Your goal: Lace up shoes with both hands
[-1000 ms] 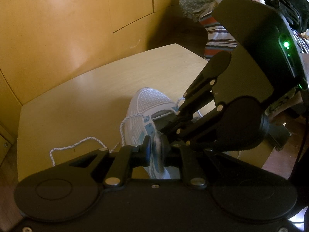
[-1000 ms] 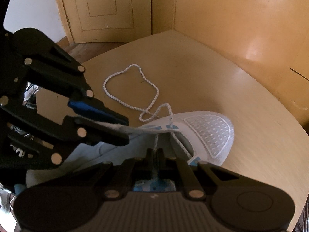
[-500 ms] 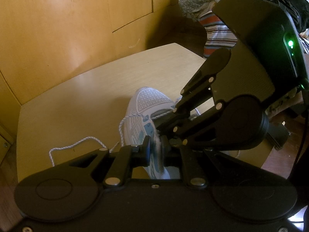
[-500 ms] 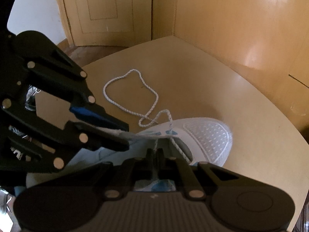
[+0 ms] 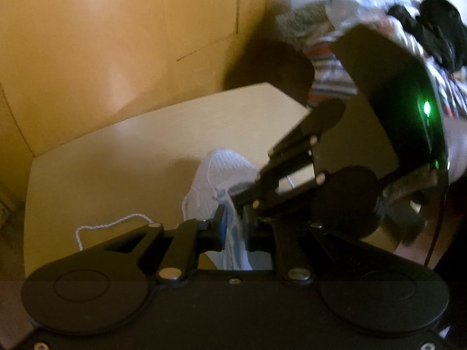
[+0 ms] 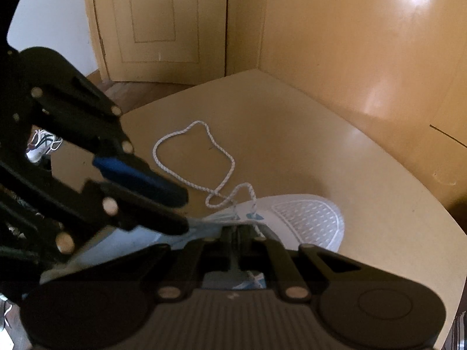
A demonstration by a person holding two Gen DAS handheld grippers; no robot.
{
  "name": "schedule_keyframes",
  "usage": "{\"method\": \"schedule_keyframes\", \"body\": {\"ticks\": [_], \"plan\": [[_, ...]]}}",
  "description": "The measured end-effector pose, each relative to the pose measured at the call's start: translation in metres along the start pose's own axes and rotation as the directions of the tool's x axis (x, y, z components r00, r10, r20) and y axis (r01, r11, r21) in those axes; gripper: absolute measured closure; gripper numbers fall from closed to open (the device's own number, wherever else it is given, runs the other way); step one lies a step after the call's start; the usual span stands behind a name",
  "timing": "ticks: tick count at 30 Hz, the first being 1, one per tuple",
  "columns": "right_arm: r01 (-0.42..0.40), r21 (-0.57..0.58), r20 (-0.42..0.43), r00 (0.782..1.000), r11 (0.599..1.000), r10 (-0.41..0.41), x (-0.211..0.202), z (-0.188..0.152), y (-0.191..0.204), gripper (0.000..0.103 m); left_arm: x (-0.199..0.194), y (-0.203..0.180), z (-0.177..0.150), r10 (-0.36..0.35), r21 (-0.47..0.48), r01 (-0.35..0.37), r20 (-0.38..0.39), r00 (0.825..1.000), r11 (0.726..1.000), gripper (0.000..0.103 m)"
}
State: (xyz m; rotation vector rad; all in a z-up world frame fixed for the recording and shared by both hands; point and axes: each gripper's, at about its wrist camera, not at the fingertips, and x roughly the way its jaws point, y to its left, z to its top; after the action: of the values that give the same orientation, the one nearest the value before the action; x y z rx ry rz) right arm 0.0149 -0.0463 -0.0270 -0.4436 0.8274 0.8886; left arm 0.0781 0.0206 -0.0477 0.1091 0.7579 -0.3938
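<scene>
- While the white shoe (image 5: 217, 180) lies on the pale table (image 5: 116, 160), your left gripper (image 5: 233, 227) has its two fingers drawn in on the shoe's upper; the blue-padded left finger (image 5: 220, 224) presses one side and the fabric fills the narrow gap, so you are gripping the shoe.
- Beyond those fingertips the mesh toe points away from you, and to the left of your left finger a loose stretch of white lace (image 5: 111, 226) lies on the table.
- From the right wrist view, your right gripper (image 6: 238, 233) has its fingers brought nearly together just over the shoe's (image 6: 306, 218) eyelet area; a strand of lace (image 6: 192, 157) runs down between them, but the tips are in shadow, so whether they pinch it cannot be told.
- Ahead of your right fingers the lace leaves the eyelets, crosses itself in a small twist and opens into a wide loop lying flat on the table (image 6: 321, 145).
- To the left of your right fingers, the left gripper (image 6: 182, 211) reaches in at a slant, its tips touching the shoe's upper.
- In the left wrist view, the right gripper (image 5: 248, 197) comes in from the right, its tips just beside your left fingers over the shoe.
- Past the table's far edge stand yellow wooden panels (image 6: 350, 43).
</scene>
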Motion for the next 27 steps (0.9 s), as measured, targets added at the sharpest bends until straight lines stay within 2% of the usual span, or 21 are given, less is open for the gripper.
{"method": "schedule_keyframes", "body": {"ticks": [5,8,11,17,20,21,23,26,27], "plan": [[-0.002,0.007,-0.001,1.000,1.000,0.002,0.003,0.003,-0.004,0.099,0.011,0.021,0.000,0.022,-0.159,-0.018,0.021,1.000,0.987,0.094],[-0.014,-0.008,0.001,1.000,1.000,0.014,0.004,0.003,-0.015,0.099,0.026,0.032,-0.002,-0.015,-0.266,0.016,0.003,1.000,0.964,0.094],[-0.016,-0.008,0.002,1.000,1.000,0.016,0.003,0.001,-0.015,0.099,0.035,0.035,-0.003,-0.056,-0.334,0.053,0.002,0.998,0.941,0.094],[-0.021,-0.002,0.001,1.000,1.000,0.021,-0.007,-0.003,-0.007,0.099,0.041,0.031,-0.001,-0.054,-0.348,0.050,-0.002,0.999,0.936,0.094],[-0.026,0.004,0.003,1.000,1.000,0.026,-0.010,-0.004,-0.005,0.099,0.046,0.035,-0.002,-0.071,-0.379,0.064,-0.004,0.997,0.923,0.094],[-0.027,0.006,0.002,1.000,1.000,0.027,-0.011,-0.005,-0.005,0.099,0.047,0.038,-0.003,-0.084,-0.401,0.076,-0.004,0.996,0.913,0.097],[-0.030,0.011,0.006,1.000,0.999,0.030,-0.012,-0.005,-0.004,0.099,0.046,0.038,-0.004,-0.086,-0.406,0.079,0.003,0.996,0.910,0.100],[-0.022,0.007,0.021,1.000,1.000,0.022,-0.020,-0.004,-0.002,0.096,0.039,0.036,0.000,-0.050,-0.377,0.054,0.022,0.999,0.925,0.102],[-0.010,0.007,0.025,1.000,1.000,0.009,-0.024,-0.004,-0.001,0.092,0.030,0.044,-0.002,-0.007,-0.375,0.016,0.025,1.000,0.927,0.103]]}}
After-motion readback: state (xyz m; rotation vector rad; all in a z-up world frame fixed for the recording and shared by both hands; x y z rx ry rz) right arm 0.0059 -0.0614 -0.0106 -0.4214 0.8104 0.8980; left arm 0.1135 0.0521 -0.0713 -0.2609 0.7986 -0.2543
